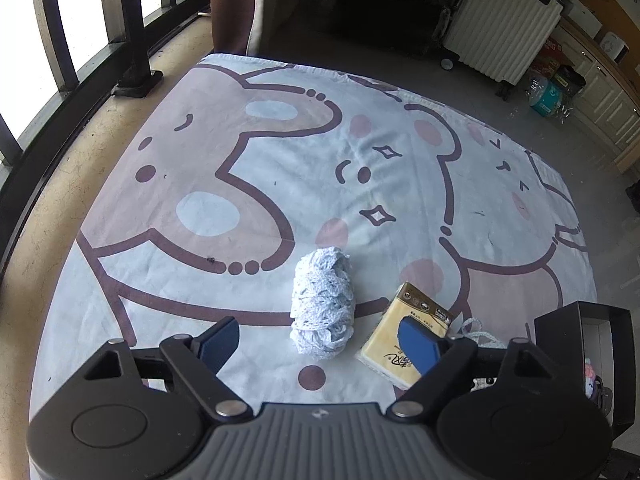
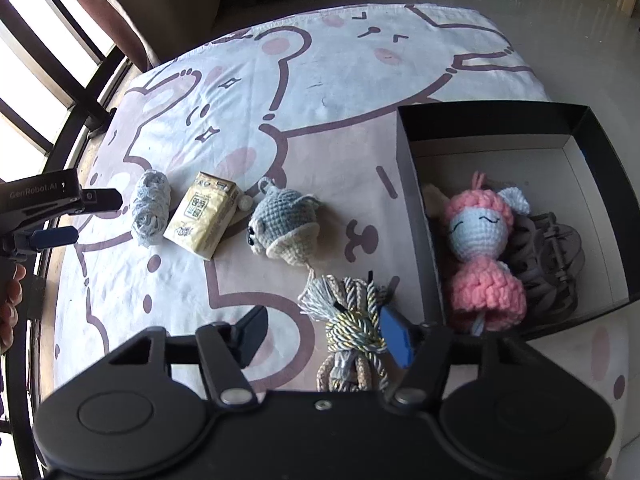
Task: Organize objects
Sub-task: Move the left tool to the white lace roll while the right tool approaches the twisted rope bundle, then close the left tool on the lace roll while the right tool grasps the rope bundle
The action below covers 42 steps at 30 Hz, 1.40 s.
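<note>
A pale blue yarn bundle (image 1: 323, 305) lies on the cartoon-print cloth (image 1: 280, 152), between the open fingers of my left gripper (image 1: 320, 340). A yellow tissue pack (image 1: 404, 332) lies beside it, partly behind the right fingertip. In the right wrist view the yarn (image 2: 150, 208), tissue pack (image 2: 204, 216), a grey crochet toy (image 2: 280, 226) and a twisted cord bundle (image 2: 352, 332) lie on the cloth. My right gripper (image 2: 328, 334) is open above the cord bundle. The black box (image 2: 496, 122) holds a pink crochet doll (image 2: 480, 248) and a dark wooden object (image 2: 552, 256). The left gripper (image 2: 76, 216) shows at the left edge.
A black railing (image 1: 80, 72) and a window run along the left side. A white radiator (image 1: 500, 20) and packages stand on the floor at the far right. The black box corner (image 1: 584, 344) is at the left wrist view's right edge.
</note>
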### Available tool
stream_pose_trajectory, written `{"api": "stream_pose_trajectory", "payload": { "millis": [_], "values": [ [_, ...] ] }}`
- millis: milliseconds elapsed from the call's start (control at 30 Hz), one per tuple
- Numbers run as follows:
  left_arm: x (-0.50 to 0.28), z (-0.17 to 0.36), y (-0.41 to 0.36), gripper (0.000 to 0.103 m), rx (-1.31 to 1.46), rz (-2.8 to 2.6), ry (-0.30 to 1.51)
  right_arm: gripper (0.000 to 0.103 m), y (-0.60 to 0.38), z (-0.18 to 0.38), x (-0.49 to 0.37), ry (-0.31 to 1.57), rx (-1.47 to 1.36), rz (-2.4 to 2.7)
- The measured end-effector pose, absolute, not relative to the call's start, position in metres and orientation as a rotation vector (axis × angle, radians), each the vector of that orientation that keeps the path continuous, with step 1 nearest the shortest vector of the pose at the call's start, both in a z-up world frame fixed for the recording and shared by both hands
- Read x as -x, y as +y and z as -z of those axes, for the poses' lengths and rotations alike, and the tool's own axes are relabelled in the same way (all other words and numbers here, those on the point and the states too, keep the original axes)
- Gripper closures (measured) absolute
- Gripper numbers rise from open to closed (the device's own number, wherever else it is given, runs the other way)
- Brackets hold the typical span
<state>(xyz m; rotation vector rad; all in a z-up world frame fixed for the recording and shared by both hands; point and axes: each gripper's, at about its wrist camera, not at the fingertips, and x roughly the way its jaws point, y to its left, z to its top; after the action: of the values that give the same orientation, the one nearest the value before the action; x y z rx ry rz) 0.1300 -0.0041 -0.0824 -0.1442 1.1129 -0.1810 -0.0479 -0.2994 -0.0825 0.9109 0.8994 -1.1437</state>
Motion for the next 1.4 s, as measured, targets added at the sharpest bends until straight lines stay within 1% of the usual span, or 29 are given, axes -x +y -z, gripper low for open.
{"api": "stream_pose_trajectory", "payload": {
  "millis": [33, 233, 400, 500, 633, 1033, 1133, 1233, 1333, 1400],
  "values": [
    [-0.131, 0.084, -0.004, 0.019, 0.149, 0.180, 1.113, 0.044, -0.300, 0.084, 0.048, 0.903, -0.916, 1.143],
    [-0.138, 0.092, -0.003, 0.023, 0.180, 0.153, 1.097, 0.045, -0.305, 0.092, 0.049, 0.934, -0.923, 1.141],
    [-0.145, 0.101, 0.000, 0.031, 0.234, 0.145, 1.107, 0.046, -0.308, 0.094, 0.049, 0.944, -0.915, 1.121],
    [-0.147, 0.107, 0.000, 0.031, 0.256, 0.138, 1.111, 0.048, -0.310, 0.095, 0.050, 0.946, -0.923, 1.120],
    [-0.149, 0.116, 0.000, 0.031, 0.284, 0.133, 1.107, 0.052, -0.311, 0.097, 0.054, 0.942, -0.942, 1.120],
    [-0.153, 0.134, -0.003, 0.031, 0.257, 0.103, 1.110, 0.051, -0.313, 0.106, 0.055, 0.980, -0.929, 1.110],
    [-0.154, 0.136, -0.002, 0.034, 0.262, 0.106, 1.110, 0.050, -0.313, 0.105, 0.053, 0.977, -0.931, 1.078],
    [-0.155, 0.137, -0.005, 0.038, 0.256, 0.110, 1.109, 0.050, -0.312, 0.098, 0.052, 0.935, -0.955, 1.028],
    [-0.154, 0.136, -0.009, 0.045, 0.252, 0.118, 1.110, 0.051, -0.310, 0.093, 0.047, 0.892, -0.984, 0.959],
    [-0.154, 0.136, -0.010, 0.052, 0.254, 0.125, 1.109, 0.051, -0.308, 0.094, 0.039, 0.890, -0.994, 0.914]
  ]
}}
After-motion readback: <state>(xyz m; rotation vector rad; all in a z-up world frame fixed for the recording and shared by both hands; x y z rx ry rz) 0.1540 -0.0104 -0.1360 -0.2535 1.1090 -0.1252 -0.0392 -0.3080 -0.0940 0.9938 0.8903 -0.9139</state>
